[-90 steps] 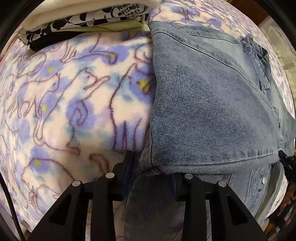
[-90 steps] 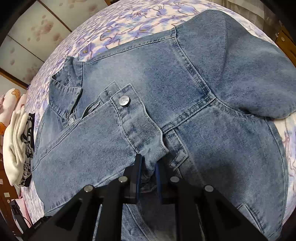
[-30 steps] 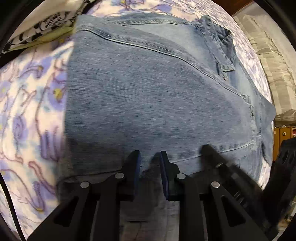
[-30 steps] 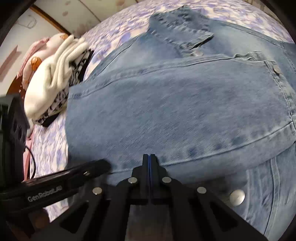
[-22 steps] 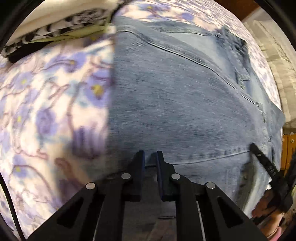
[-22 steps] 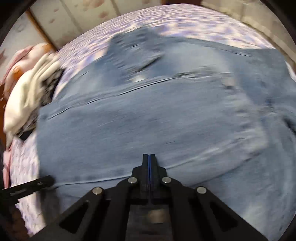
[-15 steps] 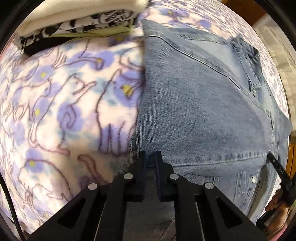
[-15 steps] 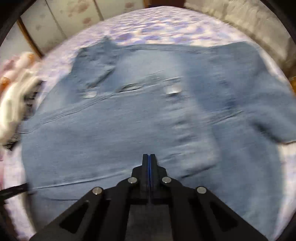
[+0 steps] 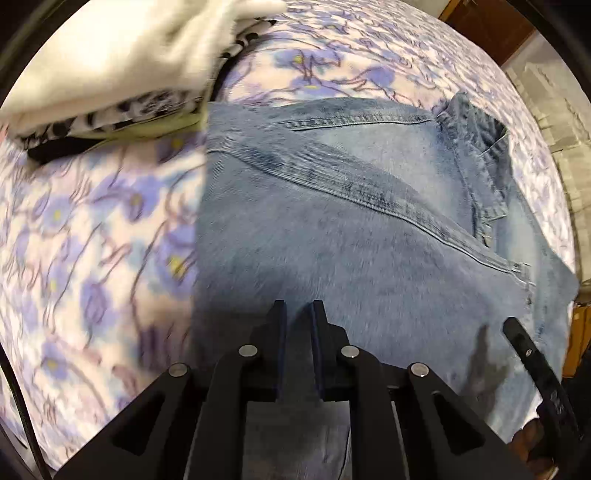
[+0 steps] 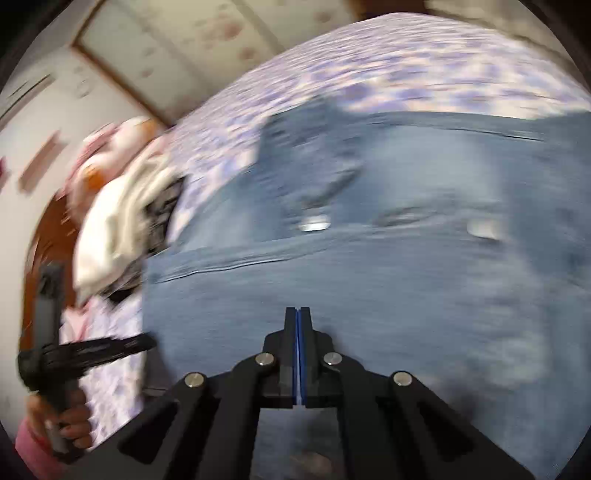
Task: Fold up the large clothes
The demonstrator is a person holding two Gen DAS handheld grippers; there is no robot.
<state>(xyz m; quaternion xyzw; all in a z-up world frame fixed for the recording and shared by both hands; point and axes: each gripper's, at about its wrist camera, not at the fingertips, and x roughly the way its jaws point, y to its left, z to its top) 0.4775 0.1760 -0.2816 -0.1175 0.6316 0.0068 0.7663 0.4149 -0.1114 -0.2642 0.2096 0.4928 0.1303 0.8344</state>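
We are hovering over the half-folded denim jacket (image 9: 354, 236), collar at one o'clock, right hand-held gripper (image 10: 299, 325) pressed together, left hand-held gripper (image 9: 297, 317) slightly apart, empty.

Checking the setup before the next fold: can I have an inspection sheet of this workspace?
Surface: flowered blanket, purple and white.
Job's things: denim jacket lying partly folded, collar at the far end.
Clutter: pile of folded clothes beside the jacket.
Grippers: left gripper over the denim, jaws have just been closing, narrow gap left, grip unclear; right gripper shut, empty.
Cables: black cable at the picture's left edge.
Surroundings: panelled wall; wooden furniture.
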